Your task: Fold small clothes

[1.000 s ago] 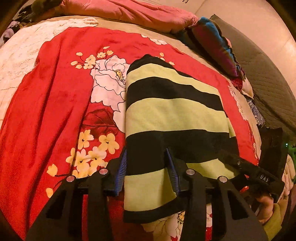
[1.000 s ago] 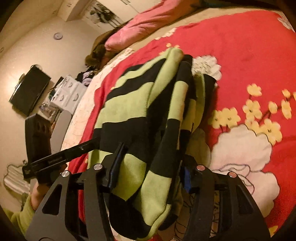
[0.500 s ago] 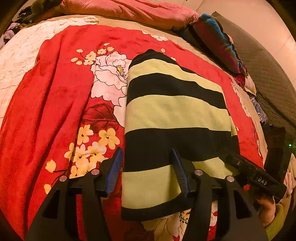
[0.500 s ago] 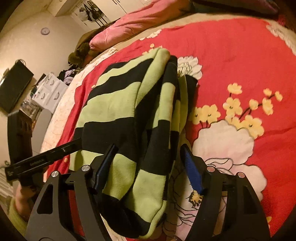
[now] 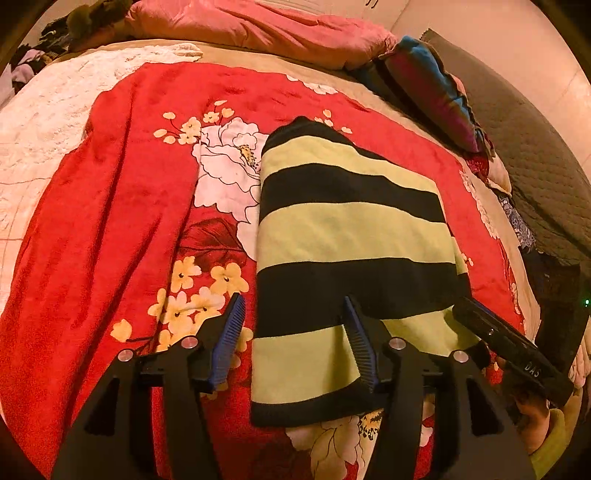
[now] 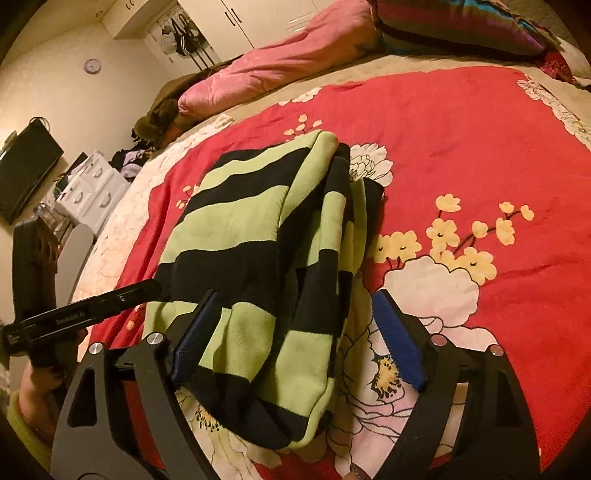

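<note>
Covering nearly the whole bed, the red plush blanket printed with white peonies and small yellow blossoms point(image 5: 110, 229) lies under your work. At its far edge sits a long pink satin pillow point(image 5: 258, 29), with a striped multicoloured cushion point(image 5: 432, 92) beside it. In the middle of the blanket rests the folded knit garment with broad black and lime-green stripes point(image 5: 351, 229), lying flat as a neat rectangle with its near hem toward you; from the right wrist view you see its stacked folded layers along one edge.

Your left gripper point(image 5: 295, 339) hangs over the garment's near left corner, its jaws spreading apart; one blue ribbed pad point(image 5: 360, 343) lies over the cloth, the other stands over bare blanket, and they do not pinch anything. Your right gripper point(image 6: 295, 332) straddles the garment's near right corner, its jaws also widening, the cloth between the blue pads point(image 6: 399, 339) but not squeezed.
</note>
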The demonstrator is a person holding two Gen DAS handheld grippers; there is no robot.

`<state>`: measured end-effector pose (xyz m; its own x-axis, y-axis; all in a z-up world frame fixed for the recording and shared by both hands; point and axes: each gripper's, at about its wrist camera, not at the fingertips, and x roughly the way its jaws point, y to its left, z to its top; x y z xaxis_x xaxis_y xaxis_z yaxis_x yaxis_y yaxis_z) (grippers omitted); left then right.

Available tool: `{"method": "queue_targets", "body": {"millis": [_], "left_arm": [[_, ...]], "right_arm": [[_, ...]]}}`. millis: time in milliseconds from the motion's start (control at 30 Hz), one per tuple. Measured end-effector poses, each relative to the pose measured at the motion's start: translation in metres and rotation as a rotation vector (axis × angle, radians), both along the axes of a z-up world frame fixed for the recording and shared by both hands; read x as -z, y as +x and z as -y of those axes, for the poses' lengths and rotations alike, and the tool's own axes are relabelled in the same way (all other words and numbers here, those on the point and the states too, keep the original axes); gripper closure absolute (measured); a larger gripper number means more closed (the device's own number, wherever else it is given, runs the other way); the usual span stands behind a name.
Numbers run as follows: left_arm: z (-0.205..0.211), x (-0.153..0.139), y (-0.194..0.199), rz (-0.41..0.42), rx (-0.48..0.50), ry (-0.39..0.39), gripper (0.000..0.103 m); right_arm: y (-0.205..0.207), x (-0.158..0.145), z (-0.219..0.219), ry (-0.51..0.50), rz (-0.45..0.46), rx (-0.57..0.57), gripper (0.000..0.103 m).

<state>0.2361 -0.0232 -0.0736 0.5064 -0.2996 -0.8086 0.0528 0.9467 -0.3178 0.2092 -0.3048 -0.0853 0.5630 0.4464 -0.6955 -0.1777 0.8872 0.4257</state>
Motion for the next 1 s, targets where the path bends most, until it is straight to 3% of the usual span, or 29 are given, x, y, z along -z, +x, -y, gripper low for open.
{"method": "queue_targets", "body": {"millis": [200,367,433,700,767,1000], "left_arm": [[-0.003,-0.009,-0.005,0.024,-0.006,0.016,0.039],[-0.007,-0.018,-0.010,0.044,-0.017,0.033,0.029],[-0.008,-0.021,-0.012,0.052,-0.021,0.041,0.019],[-0.015,-0.037,-0.023,0.090,-0.054,0.088,0.015],[-0.018,-0.042,-0.027,0.100,-0.072,0.101,0.004],[-0.025,-0.065,-0.051,0.169,-0.105,0.129,0.004]], "right_arm": [[-0.009,-0.008,-0.002,-0.016,0.032,0.014,0.016],[-0.014,-0.016,-0.007,-0.065,0.060,0.027,0.014],[-0.017,-0.020,-0.010,-0.096,0.079,0.034,0.014],[-0.034,-0.041,-0.011,-0.162,0.179,0.067,0.008],[-0.040,-0.047,-0.011,-0.170,0.203,0.075,0.008],[-0.065,-0.074,-0.015,-0.224,0.299,0.091,0.008]]}}
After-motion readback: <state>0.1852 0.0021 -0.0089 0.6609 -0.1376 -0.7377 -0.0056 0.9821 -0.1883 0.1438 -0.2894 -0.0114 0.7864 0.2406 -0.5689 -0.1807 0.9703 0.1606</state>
